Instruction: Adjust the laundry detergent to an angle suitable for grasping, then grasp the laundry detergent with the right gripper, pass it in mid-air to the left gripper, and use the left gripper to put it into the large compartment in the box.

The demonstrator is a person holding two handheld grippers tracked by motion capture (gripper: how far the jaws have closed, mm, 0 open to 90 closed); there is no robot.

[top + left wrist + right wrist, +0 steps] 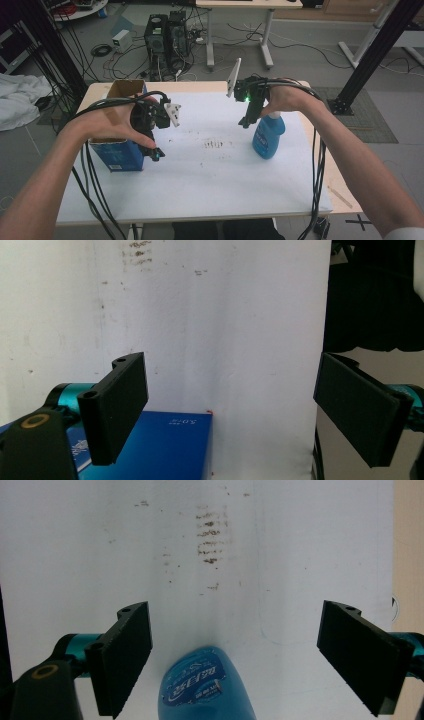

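Note:
A blue box (120, 154) with an open cardboard top stands at the table's left side. My left gripper (154, 152) hangs just off its right side, jaws pointing down. In the left gripper view the jaws of my left gripper (230, 405) stand wide open with only white cover between them, and the blue box (165, 445) lies low beside the left jaw. A blue spray bottle (268, 136) stands at the right. My right gripper (244, 122) is above and just left of it. My right gripper (235, 630) is open, with the bottle (205, 690) low between the jaws, untouched.
A white cover (210, 170) spreads over the wooden table, with a patch of dark smudges (214, 144) in the middle. Black cables trail from both grippers over the table's edges. Computer towers (167, 35) and a desk stand on the floor beyond.

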